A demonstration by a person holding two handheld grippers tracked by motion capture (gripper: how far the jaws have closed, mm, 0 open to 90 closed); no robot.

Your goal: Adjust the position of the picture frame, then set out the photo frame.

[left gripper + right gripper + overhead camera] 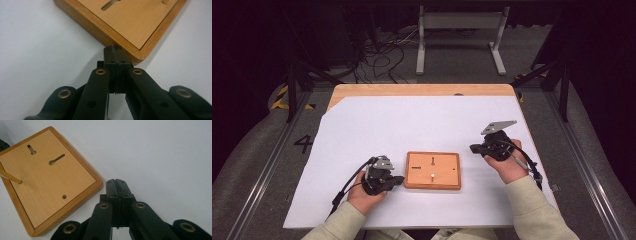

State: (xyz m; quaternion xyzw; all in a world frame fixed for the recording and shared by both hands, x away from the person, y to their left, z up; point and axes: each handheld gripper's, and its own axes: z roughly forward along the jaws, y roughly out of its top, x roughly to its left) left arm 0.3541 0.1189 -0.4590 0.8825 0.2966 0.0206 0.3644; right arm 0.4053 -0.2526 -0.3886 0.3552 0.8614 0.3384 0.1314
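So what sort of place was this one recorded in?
Probably a lab or recording studio: a table under a white sheet, dark curtains behind, loose cables on grey floor, and hazard-striped tape.

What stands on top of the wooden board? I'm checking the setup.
One thin peg stands in the wooden board, beside two keyhole slots and a small hole. Its underside is hidden.

I work in what looks like a lab or recording studio: my wooden table (422,90) wears a plain white sheet (412,125), dark curtains close off the back, loose cables (382,55) sprawl on the grey floor, a white metal stand (459,35) waits behind, and yellow-black hazard tape (279,97) marks the floor
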